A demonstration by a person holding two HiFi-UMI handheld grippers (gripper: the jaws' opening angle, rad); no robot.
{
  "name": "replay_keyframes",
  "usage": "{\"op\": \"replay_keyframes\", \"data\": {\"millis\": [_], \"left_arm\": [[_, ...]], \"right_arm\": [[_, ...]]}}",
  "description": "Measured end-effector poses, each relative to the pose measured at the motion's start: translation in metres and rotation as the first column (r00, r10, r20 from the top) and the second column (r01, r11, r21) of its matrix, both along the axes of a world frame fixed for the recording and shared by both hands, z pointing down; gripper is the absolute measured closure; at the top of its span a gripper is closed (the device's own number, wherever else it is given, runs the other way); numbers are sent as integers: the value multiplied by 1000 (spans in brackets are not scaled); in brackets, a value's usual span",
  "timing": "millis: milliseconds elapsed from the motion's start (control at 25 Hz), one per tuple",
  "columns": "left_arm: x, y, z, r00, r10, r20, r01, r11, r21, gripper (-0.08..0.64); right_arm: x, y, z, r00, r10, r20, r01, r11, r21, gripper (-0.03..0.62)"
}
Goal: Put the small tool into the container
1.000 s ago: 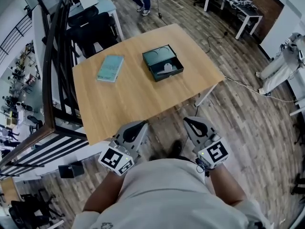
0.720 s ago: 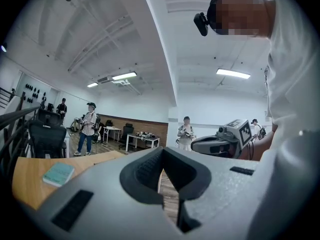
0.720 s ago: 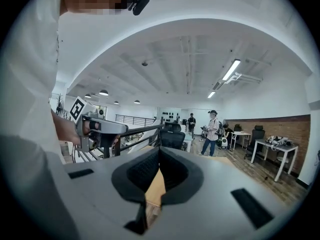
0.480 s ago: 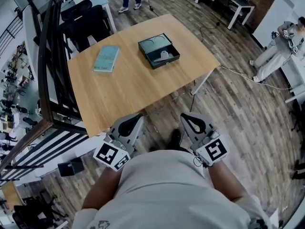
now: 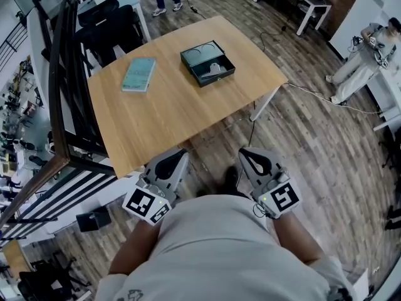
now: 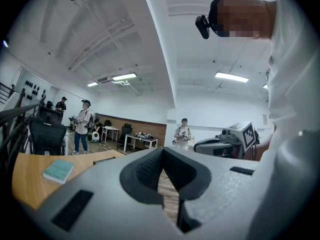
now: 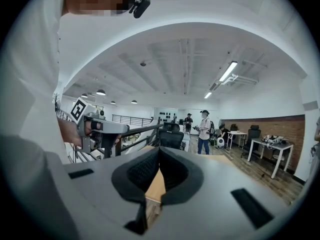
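Grippers: left gripper and right gripper both have jaws closed together, nothing between them, near the person's body | Tool: small tool lies inside open dark container on table | Beside: teal book, apart from container

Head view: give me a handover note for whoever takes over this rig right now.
Left gripper: shut, empty, held by the body, short of the table.
Right gripper: the same.
Things: open dark container on the table's far side, small silvery tool lying inside it, teal book apart from it.
Done: the tool appears to be in the container.
Left: nothing apparent; the lid stands open.
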State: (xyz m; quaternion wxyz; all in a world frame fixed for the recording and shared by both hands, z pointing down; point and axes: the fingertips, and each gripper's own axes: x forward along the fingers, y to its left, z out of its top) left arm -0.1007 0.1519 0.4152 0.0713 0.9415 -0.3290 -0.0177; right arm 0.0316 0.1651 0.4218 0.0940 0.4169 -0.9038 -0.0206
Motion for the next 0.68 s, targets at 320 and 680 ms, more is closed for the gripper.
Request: {"op": "replay_keyframes", "data": {"millis": [320, 680], "left_arm": [[-4, 2, -1, 1000, 2, -2, -2, 1000, 3, 554], [-1, 0, -3, 1000, 9, -4, -9, 1000, 5, 554]], "right_arm": [[-5, 0, -3, 1000, 1, 1, -1, 1000, 6, 586], [-2, -1, -1, 1000, 12, 6, -12, 1000, 1, 586]]}}
